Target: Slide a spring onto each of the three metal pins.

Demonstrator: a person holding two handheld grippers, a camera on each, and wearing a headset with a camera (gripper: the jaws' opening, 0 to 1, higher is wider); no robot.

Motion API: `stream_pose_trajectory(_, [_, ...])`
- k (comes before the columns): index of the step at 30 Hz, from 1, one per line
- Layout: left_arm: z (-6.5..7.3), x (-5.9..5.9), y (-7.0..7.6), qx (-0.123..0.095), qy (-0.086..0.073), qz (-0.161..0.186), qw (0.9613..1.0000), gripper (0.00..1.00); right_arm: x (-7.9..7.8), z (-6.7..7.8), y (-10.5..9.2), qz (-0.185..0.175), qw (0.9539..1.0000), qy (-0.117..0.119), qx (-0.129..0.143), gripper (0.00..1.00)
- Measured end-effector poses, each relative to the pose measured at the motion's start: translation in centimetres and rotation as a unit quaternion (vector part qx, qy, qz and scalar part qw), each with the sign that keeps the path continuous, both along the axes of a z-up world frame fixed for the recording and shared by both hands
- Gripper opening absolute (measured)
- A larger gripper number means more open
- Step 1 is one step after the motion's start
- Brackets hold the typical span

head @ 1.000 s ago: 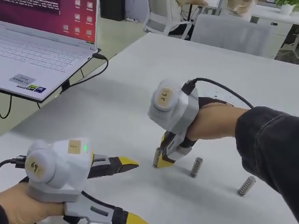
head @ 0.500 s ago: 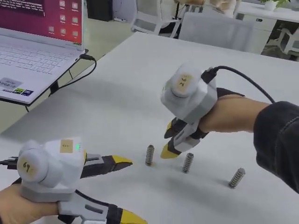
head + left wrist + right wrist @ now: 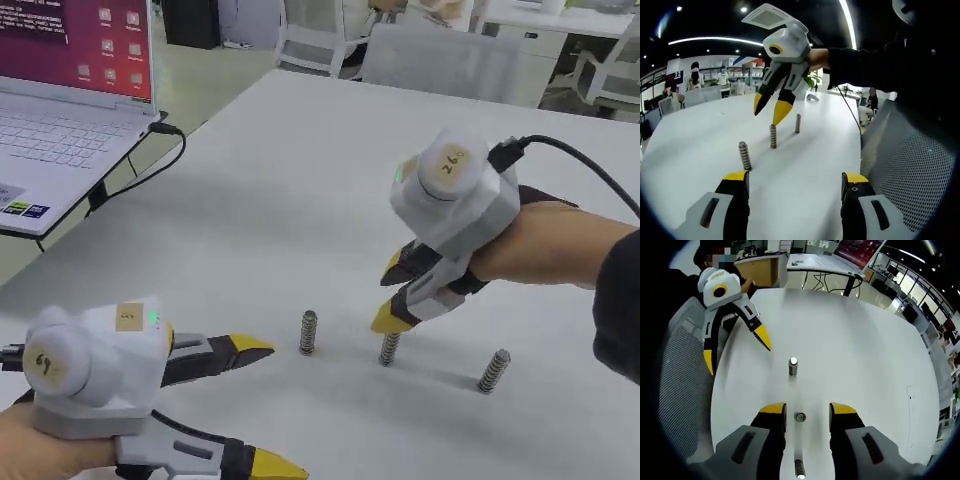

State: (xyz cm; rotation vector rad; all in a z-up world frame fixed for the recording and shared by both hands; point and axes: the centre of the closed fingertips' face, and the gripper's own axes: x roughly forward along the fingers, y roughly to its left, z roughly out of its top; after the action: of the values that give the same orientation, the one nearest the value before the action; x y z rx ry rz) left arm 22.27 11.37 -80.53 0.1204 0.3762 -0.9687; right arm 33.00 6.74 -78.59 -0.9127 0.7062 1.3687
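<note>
Three springs stand upright on pins in a row on the white table (image 3: 260,200): the left spring (image 3: 308,332), the middle spring (image 3: 389,348) and the right spring (image 3: 493,370). My right gripper (image 3: 388,298) hovers open just above the middle spring, holding nothing. Seen from the right gripper view, that middle spring (image 3: 800,416) lies end-on below the open right gripper (image 3: 808,409), with the left spring (image 3: 793,366) beyond. My left gripper (image 3: 265,405) rests open near the front edge, left of the springs. In the left gripper view, the left gripper (image 3: 796,177) faces all three springs (image 3: 773,136).
An open laptop (image 3: 60,130) sits on a side stand at the far left, its black cable (image 3: 170,150) hanging by the table edge. Office chairs (image 3: 440,60) stand past the far edge. A mesh chair (image 3: 910,165) is beside me.
The right gripper has let go of the left spring, risen and moved right to above the middle spring. The left gripper has stayed put; the camera has shifted.
</note>
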Motion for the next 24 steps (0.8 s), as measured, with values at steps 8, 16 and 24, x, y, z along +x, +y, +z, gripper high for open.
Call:
stream_pose_trajectory(8, [-0.2,0.0,-0.3,0.001,0.006,-0.005,1.0000,0.71,0.1,0.1,-2.4,-0.033,0.9992,0.006,0.024,0.34])
stream_pose_trajectory(16, [0.2,0.2,-0.5,0.002,0.006,-0.008,0.9999,0.71,0.1,0.2,-4.6,-0.068,0.9953,0.008,0.068,0.34])
stream_pose_trajectory(24, [0.1,0.0,-1.0,0.003,0.009,-0.012,0.9999,0.71,0.2,0.3,-6.4,-0.103,0.9897,0.008,0.099,0.36])
